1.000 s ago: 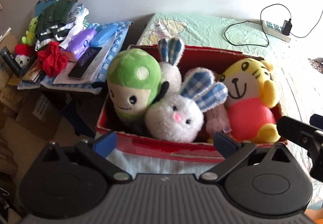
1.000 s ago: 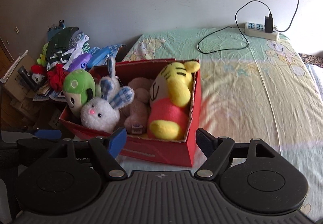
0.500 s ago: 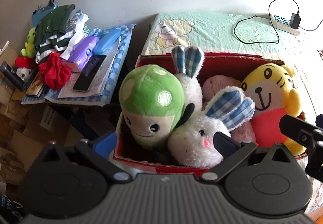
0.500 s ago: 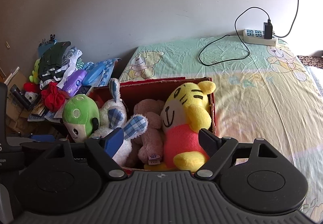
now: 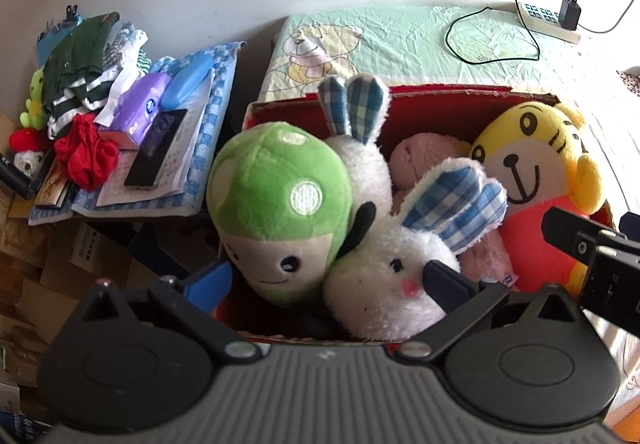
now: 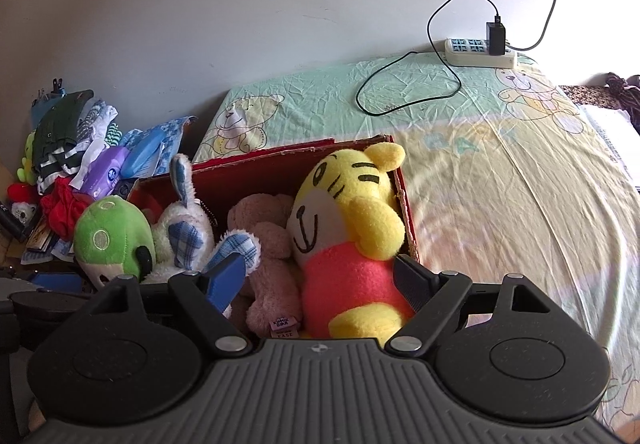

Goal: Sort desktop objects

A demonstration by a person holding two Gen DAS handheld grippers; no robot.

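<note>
Straddling the yellow tiger point(image 6: 348, 228), open fingers point(image 6: 412, 280).

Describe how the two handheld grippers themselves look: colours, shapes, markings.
Both look alike. The left gripper has a grey ribbed body, two round black discs with triangular cut-outs, black angled finger arms on silver pivot screws, one blue pad and one dark pad. The right gripper matches it, with a small crosshair mark on the ribbed body. No cables, hands or sleeves show.

Both wrist views look steeply down, close over the red box point(image 5: 440, 100) of plush toys. Left view sits nearer; right gripper point(image 5: 580, 244) enters at 3 o'clock. Shared: box, power strip point(image 6: 476, 52) at 1 o'clock.
</note>
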